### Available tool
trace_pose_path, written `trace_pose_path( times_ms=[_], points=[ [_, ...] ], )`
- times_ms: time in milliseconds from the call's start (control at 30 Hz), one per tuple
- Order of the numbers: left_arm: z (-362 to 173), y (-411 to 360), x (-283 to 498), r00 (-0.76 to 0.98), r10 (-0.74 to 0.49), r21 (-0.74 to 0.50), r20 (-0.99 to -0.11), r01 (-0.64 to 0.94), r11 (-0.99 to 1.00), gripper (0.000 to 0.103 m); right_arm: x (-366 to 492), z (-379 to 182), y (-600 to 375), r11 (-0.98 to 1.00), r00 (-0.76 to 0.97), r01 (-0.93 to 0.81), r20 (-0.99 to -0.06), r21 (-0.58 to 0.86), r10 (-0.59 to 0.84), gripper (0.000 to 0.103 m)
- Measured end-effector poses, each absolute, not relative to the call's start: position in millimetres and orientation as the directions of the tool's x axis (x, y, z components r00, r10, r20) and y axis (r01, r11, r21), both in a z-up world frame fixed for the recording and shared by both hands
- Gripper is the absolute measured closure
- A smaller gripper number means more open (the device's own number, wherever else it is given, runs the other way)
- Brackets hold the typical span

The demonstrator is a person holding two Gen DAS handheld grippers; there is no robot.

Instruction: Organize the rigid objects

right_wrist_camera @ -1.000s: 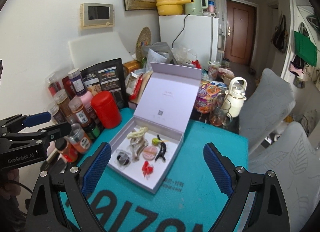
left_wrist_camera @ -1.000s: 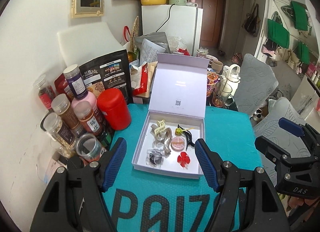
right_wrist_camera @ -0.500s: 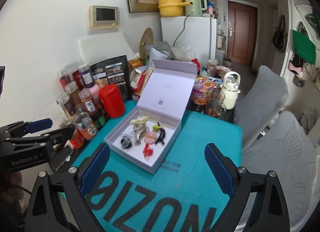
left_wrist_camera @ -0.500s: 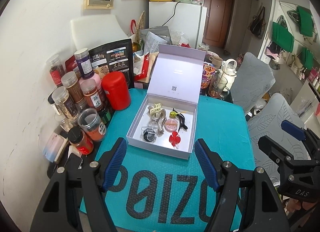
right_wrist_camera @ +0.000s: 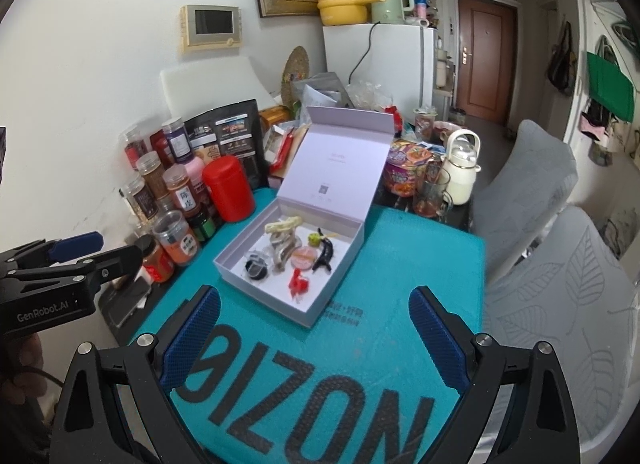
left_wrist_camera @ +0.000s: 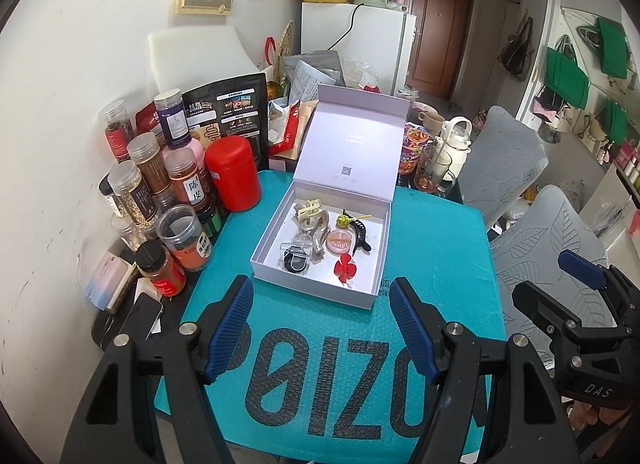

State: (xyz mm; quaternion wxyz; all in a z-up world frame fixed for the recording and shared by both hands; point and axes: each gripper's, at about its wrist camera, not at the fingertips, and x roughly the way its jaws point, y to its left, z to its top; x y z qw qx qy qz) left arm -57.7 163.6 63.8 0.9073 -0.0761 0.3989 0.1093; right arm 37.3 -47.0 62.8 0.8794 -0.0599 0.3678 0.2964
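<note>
Teal padded mat [left_wrist_camera: 432, 248] is seen carrying a lilac gift box [left_wrist_camera: 276, 260], lid raised, with hair clips and small trinkets [left_wrist_camera: 320, 236] laid inside. Both the left gripper [left_wrist_camera: 322, 324] and right gripper [right_wrist_camera: 316, 338] are held spread and empty, short of the box.

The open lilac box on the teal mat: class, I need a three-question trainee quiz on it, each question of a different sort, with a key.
1. True or false: the lilac box has its lid standing open.
2. Which lies nearest the box's front wall? A) red flower clip B) black claw clip C) cream claw clip
3. Fill in: the red canister stands to the box's ____ in the left wrist view.

Key: 1 true; 2 A; 3 left. Both the left tongs and the right tongs are open and hold nothing.
</note>
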Motion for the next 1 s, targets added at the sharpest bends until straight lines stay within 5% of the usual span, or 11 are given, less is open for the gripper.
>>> trace_pose_path(
  times_ms=[1000],
  points=[
    [69.9,159.2,-54.5,0.651,0.182,-0.006,-0.737,-0.275,0.961,0.033,35.7,69.8,-52.9,0.815,0.562,-0.570,-0.677,0.100,0.476,0.006]
  ],
)
